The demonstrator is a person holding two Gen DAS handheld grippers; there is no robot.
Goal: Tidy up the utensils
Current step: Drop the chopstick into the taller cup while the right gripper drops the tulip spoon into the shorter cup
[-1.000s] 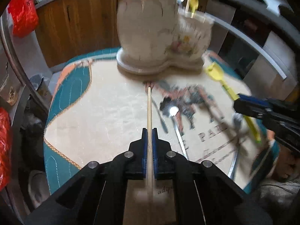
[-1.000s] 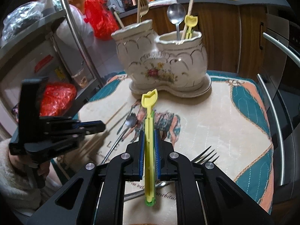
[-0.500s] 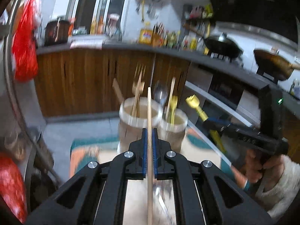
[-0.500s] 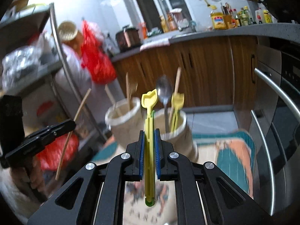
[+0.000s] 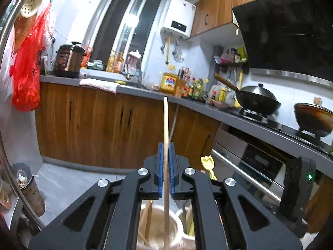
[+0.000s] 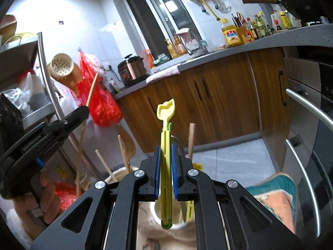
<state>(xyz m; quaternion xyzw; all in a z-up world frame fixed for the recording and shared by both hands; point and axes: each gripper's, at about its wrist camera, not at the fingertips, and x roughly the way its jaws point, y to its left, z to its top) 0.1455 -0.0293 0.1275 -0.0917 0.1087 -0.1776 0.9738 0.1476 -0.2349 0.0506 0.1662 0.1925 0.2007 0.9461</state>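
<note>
My left gripper is shut on a wooden chopstick held upright, its lower end over the left cup of the cream ceramic holder. My right gripper is shut on a yellow plastic utensil held upright, its lower end over the holder's right cup. The left gripper with its chopstick also shows in the right wrist view. The yellow utensil's tip shows in the left wrist view. Wooden utensils stand in the holder.
Wooden cabinets and a grey counter with bottles lie behind. An oven with a steel handle is at the right. A metal rack with red bags stands at the left. The mat's corner shows below.
Both grippers rose from the table mat with their utensils and tilted upright over the holder's cups. The view swung from the table up to the kitchen wall.
</note>
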